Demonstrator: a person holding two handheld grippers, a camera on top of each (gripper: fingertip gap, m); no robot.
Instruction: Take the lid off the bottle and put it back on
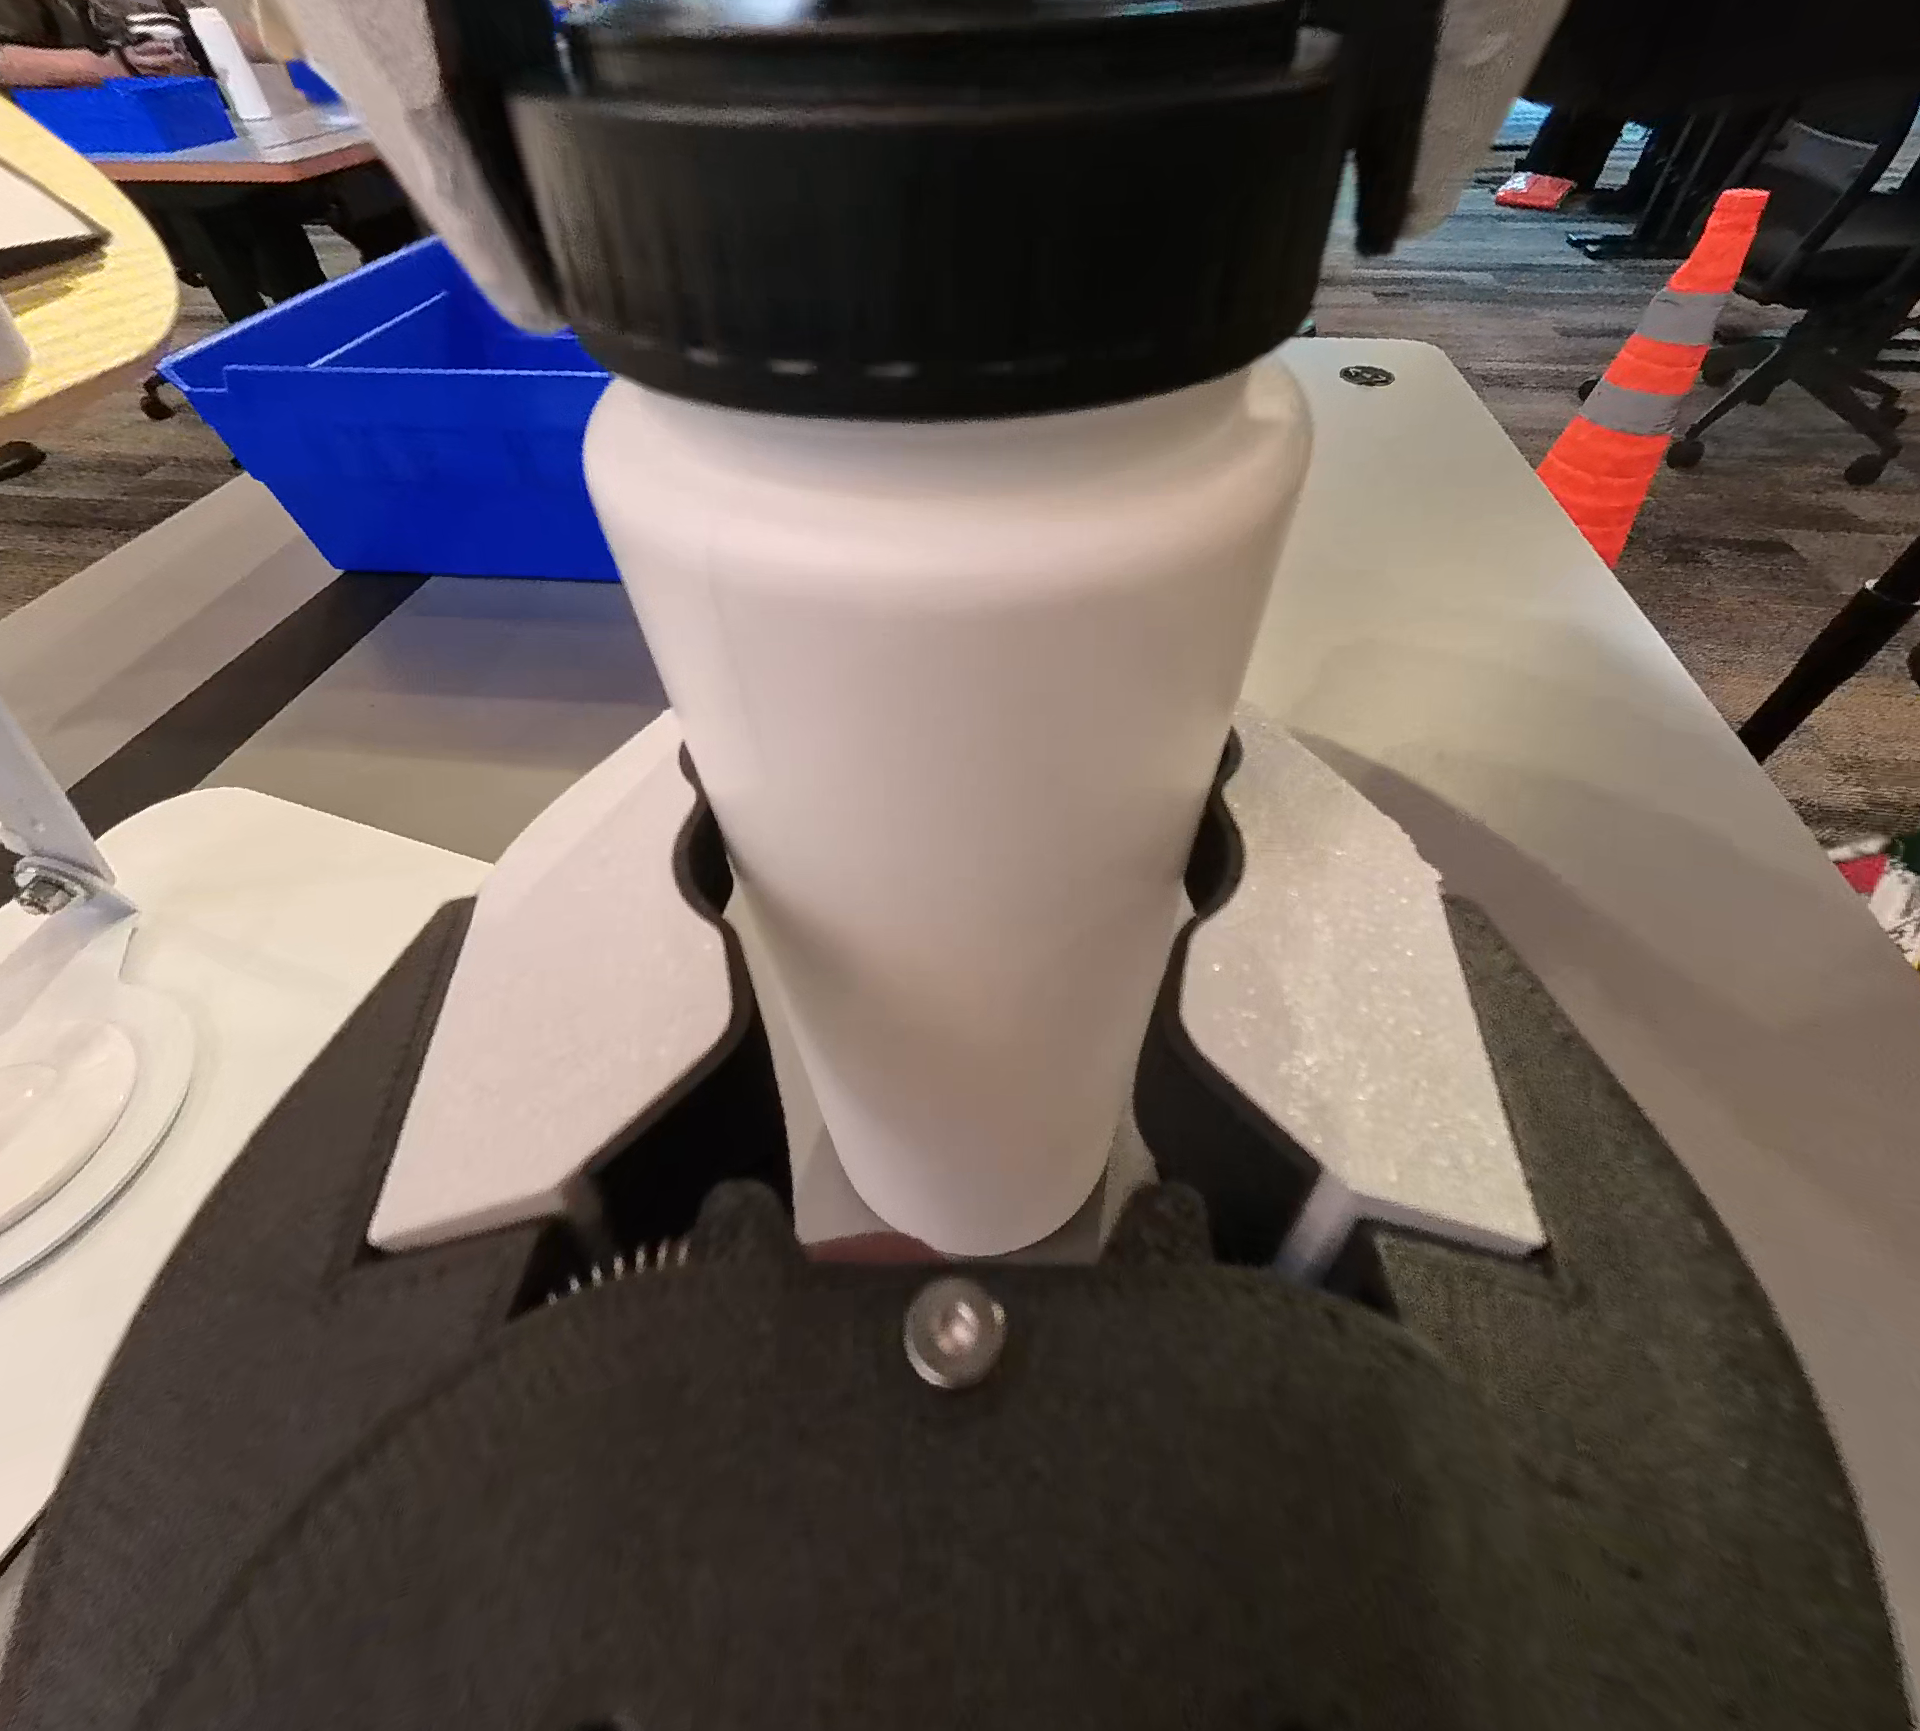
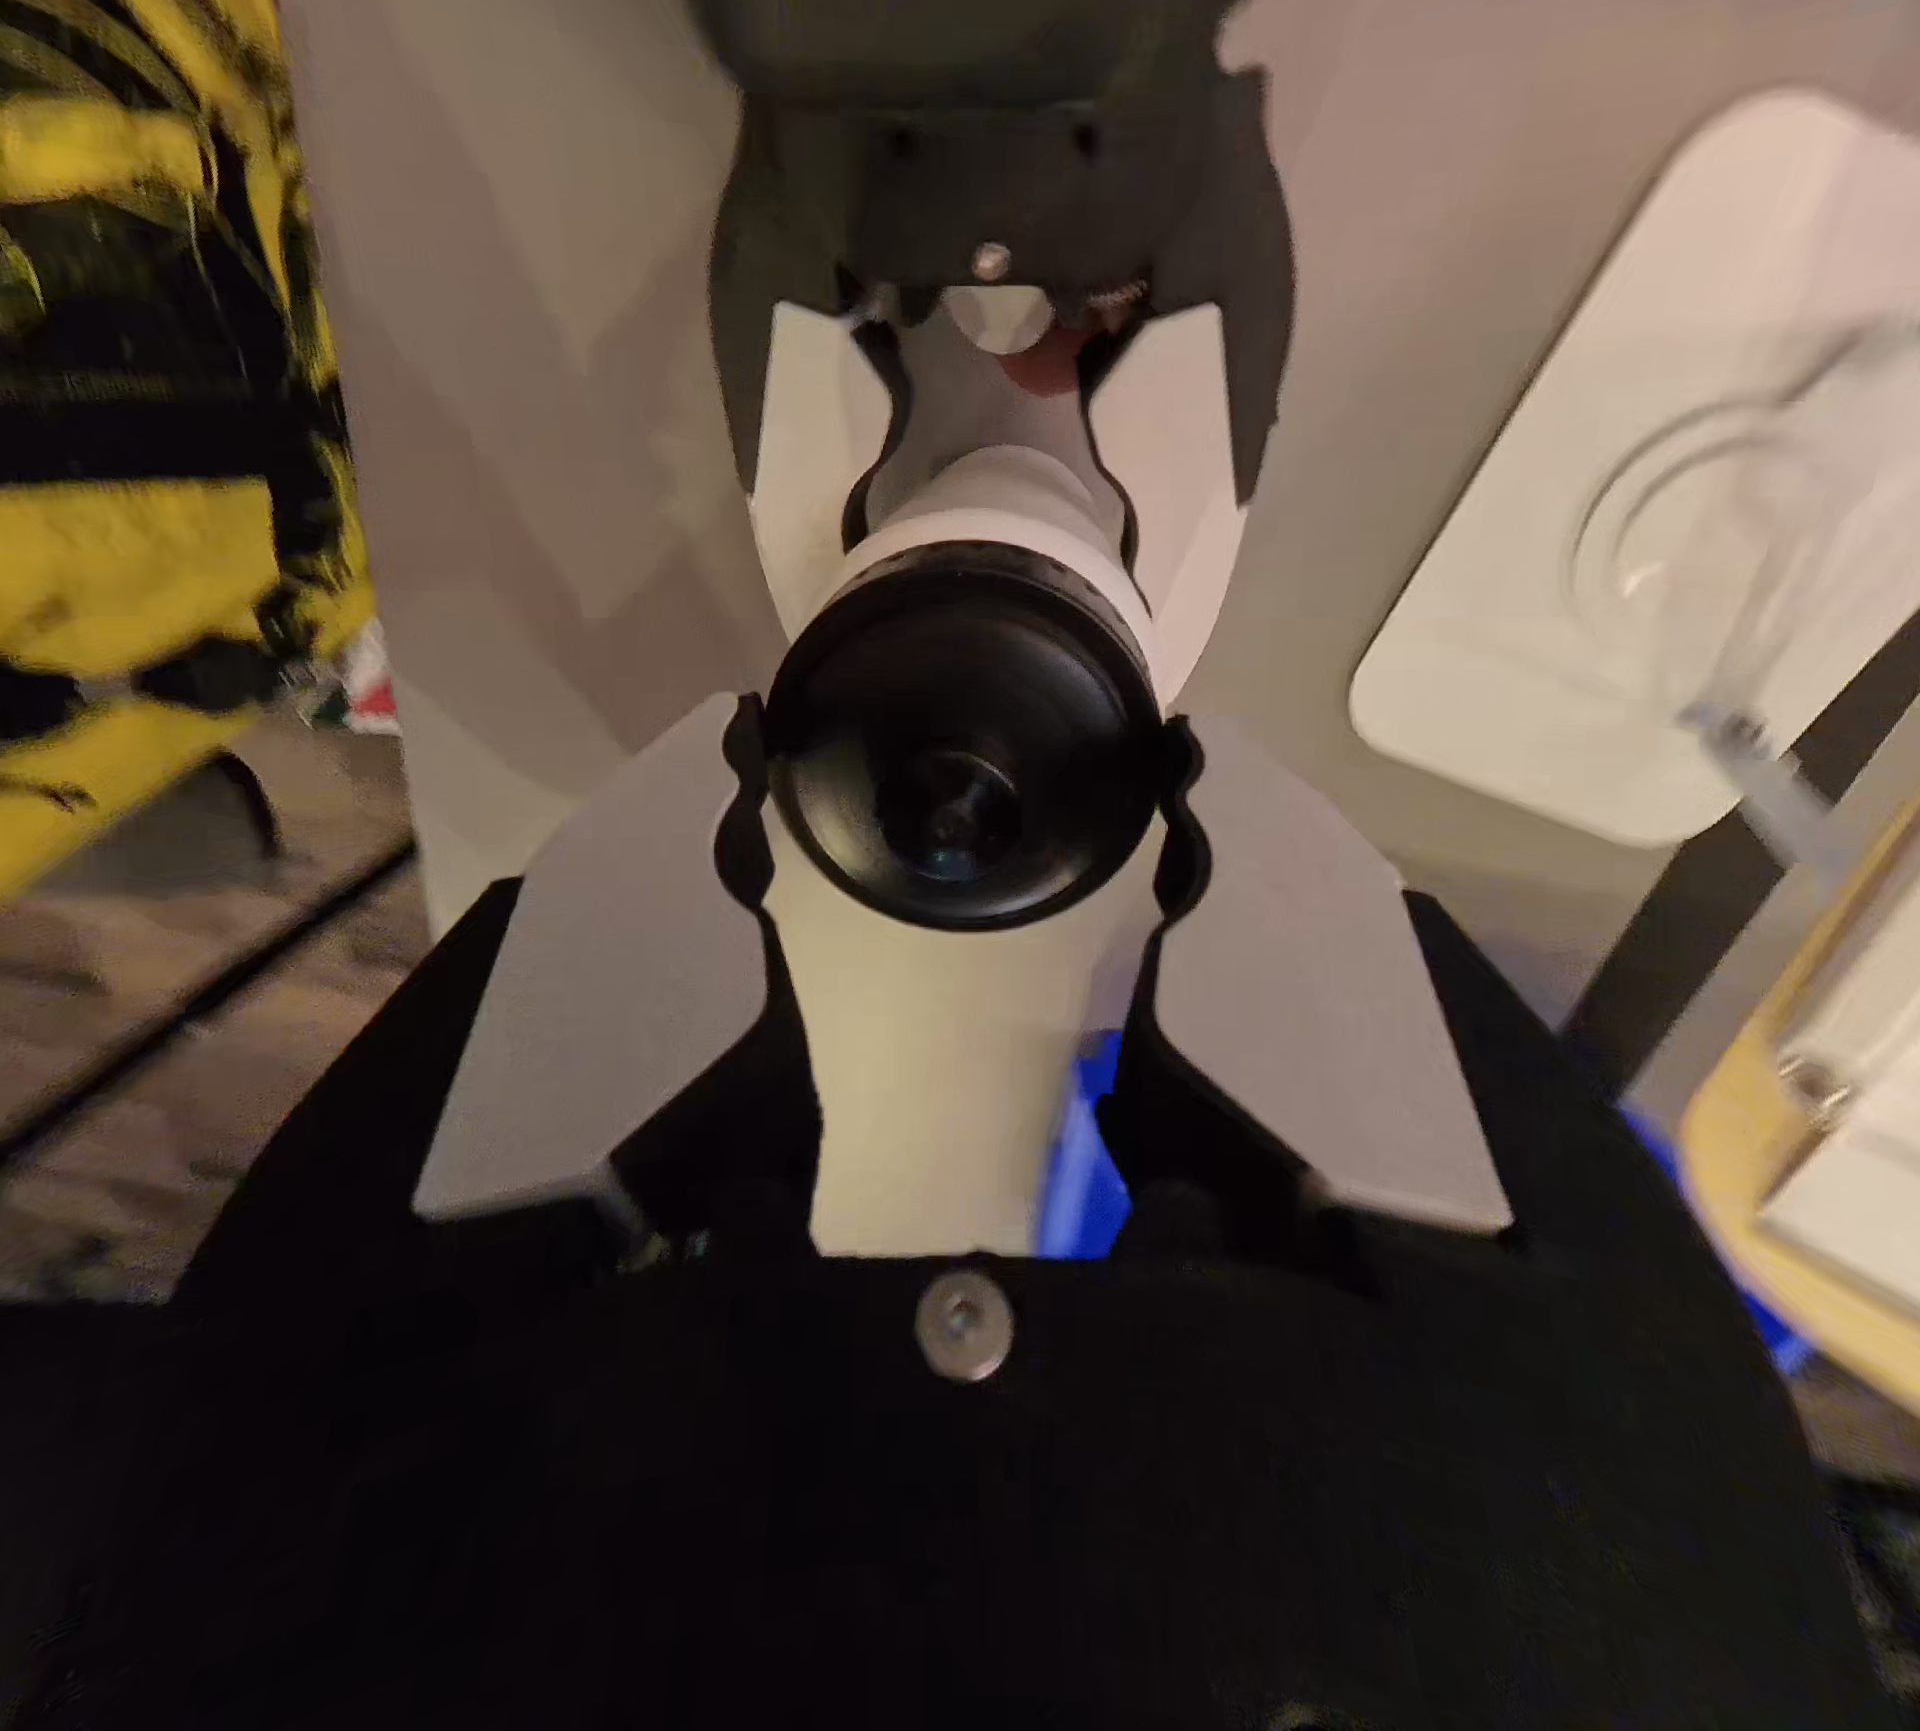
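Bottle (image 1: 956, 746) white, black ribbed lid (image 1: 925, 227) on | left tongs (image 1: 956, 850) clamp body | right tongs (image 2: 961, 798) clamp lid

A white table (image 1: 1434, 601) stands on patterned carpet (image 1: 1455, 310) beside an orange traffic cone (image 1: 1662, 372).

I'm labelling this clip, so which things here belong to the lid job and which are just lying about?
In the job:
- white plastic bottle, clamped by the left gripper
- black ribbed screw lid, on the bottle, gripped by the right gripper

Lying about:
- blue plastic bin
- orange traffic cone
- white table
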